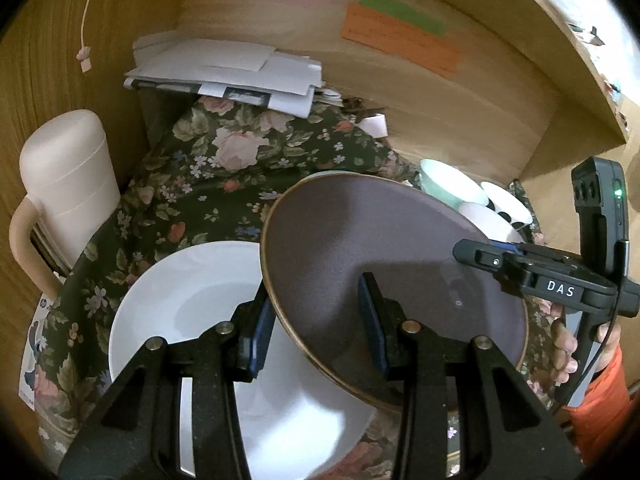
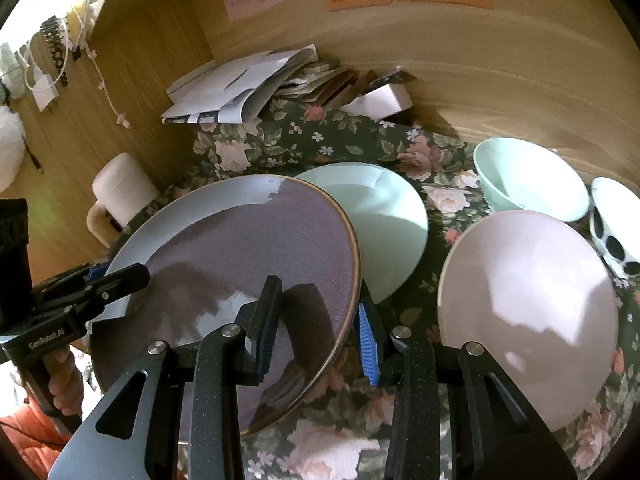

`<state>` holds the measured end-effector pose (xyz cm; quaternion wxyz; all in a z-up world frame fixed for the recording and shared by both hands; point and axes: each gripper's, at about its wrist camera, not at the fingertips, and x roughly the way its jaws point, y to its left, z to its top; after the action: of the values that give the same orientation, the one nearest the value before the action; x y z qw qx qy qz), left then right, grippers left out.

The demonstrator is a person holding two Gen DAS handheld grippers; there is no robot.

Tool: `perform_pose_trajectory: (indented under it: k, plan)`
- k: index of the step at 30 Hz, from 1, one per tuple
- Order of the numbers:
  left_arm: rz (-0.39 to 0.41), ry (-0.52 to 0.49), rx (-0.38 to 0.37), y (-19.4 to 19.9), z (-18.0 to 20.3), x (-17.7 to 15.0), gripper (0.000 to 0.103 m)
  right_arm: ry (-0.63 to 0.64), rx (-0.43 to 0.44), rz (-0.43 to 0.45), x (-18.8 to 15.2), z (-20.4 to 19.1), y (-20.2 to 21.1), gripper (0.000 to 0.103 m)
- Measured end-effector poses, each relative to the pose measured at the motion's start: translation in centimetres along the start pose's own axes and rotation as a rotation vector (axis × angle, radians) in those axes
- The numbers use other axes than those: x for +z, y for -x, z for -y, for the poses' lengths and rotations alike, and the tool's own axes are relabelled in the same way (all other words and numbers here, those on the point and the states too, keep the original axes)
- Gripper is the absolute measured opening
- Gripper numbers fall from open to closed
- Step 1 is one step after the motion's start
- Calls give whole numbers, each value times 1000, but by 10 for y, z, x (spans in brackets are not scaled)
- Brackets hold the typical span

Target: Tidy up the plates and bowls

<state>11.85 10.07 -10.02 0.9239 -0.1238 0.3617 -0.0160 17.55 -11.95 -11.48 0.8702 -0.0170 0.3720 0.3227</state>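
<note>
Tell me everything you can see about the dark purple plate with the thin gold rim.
The dark purple plate with the thin gold rim is round, shallow, and looks like speckled matte ceramic. It is empty, tilted and lifted above the floral tablecloth. The left gripper clamps one edge and the right gripper the opposite edge. It partly hides the white plate below it.

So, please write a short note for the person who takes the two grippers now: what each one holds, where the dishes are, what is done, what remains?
Left gripper: shut on the near-left rim of the purple plate.
Right gripper: shut on the right rim of the same plate, which is lifted and tilted.
Below its left part: white plate on the floral cloth.
On the cloth to the right: mint plate, pink plate, mint bowl, dotted bowl.
Done: nothing is stacked yet.
Left: set the purple plate down, then sort the other plates and bowls.
</note>
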Motion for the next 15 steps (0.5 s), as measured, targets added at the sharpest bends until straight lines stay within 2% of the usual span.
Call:
perform_pose_trajectory:
  k: [15]
  plan:
    - [20,-45,-29,23,31,-22,40,-24,-28,50,-33,3,40,32]
